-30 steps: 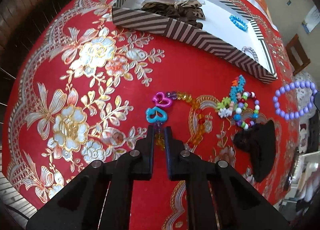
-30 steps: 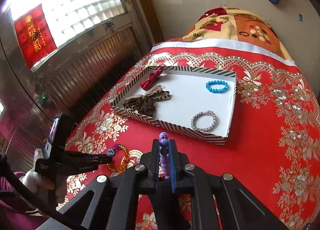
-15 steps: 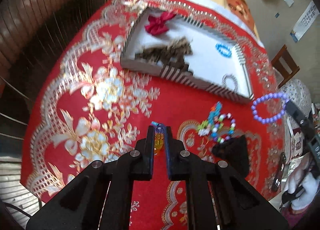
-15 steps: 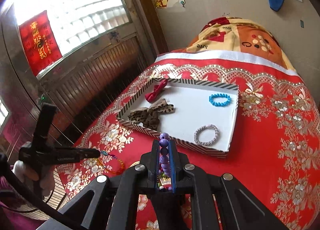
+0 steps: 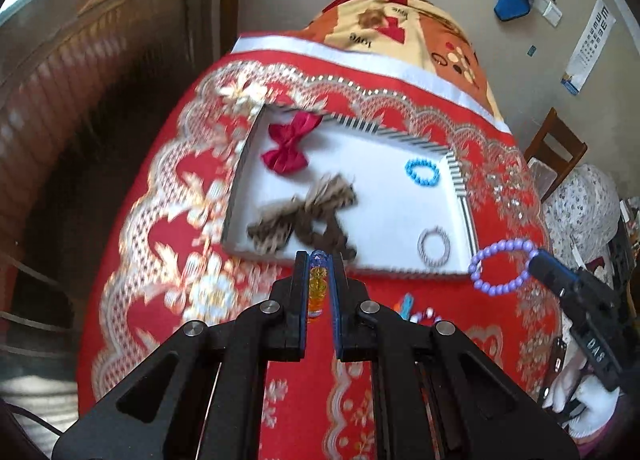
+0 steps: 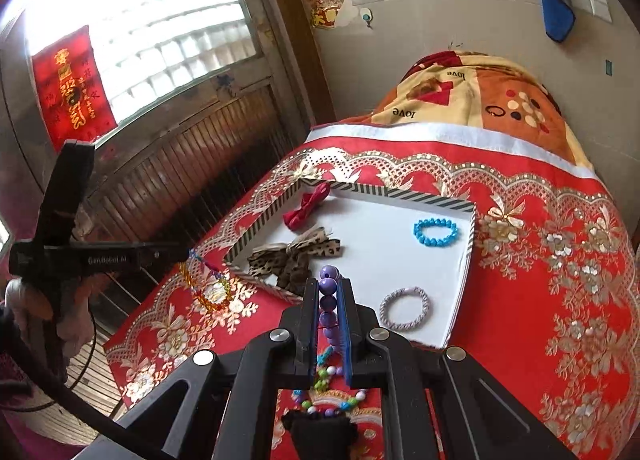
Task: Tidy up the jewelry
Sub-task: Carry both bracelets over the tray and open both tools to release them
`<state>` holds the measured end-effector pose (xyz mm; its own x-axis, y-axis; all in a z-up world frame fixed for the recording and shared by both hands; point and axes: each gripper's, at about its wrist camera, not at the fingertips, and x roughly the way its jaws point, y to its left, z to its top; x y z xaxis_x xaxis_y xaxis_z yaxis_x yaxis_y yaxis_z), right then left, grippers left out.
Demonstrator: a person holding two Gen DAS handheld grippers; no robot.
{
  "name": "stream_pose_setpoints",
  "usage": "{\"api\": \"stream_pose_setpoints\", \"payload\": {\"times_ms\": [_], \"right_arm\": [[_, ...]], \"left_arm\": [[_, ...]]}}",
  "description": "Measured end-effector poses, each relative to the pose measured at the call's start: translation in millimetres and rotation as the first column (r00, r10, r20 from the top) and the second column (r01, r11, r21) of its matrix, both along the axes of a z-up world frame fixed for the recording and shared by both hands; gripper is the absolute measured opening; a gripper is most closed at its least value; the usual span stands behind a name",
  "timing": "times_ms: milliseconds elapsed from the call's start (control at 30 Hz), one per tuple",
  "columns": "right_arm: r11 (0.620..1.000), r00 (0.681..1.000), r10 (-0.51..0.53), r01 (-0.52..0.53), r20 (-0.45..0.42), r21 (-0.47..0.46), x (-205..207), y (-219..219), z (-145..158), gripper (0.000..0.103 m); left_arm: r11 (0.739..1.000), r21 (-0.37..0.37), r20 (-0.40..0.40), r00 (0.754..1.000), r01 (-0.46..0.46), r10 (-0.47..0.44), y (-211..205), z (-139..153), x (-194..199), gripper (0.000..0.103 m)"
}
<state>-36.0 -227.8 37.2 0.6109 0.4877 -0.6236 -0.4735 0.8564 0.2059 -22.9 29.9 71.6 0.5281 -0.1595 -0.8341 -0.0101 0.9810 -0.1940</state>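
Left tool [image 5: 319,288] pinches an orange-and-blue translucent bead strand [image 6: 204,284], dangling lower left in the right view. Right tool [image 6: 329,316] clamps a purple round-bead bracelet [image 5: 502,266]. White striped-rim cardboard tray [image 6: 460,300], frame centre on the red floral bench [image 6: 540,300], holds bows and two bracelets.

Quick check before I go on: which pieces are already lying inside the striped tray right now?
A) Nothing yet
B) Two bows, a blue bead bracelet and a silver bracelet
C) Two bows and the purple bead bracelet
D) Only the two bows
B: the striped tray holds the red bow, the leopard bow, the blue bead bracelet and the silver bracelet; the purple bead bracelet hangs from the right gripper.
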Motion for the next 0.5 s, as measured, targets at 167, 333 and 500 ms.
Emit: {"api": "stream_pose_setpoints", "payload": {"times_ms": [167, 333, 500], "right_arm": [[1.0, 1.0, -0.012, 0.012, -0.014, -0.018, 19.9, 4.3, -2.9, 0.008], [0.999, 0.999, -0.024, 0.023, -0.036, -0.032, 45.3, 12.9, -8.7, 0.008], [0.999, 0.998, -0.017, 0.014, -0.059, -0.048, 73.7, 27.8, -17.5, 0.008]], "left_arm": [[0.999, 0.021, 0.033, 0.999, 0.034, -0.034, -13.5, 5.4, 33.9, 0.008], [0.997, 0.036, 0.044, 0.997, 0.062, -0.063, -23.6, 2.3, 71.9, 0.008], [0.994, 0.061, 0.034, 0.995, 0.091, -0.093, -33.9, -7.2, 111.2, 0.008]]}}
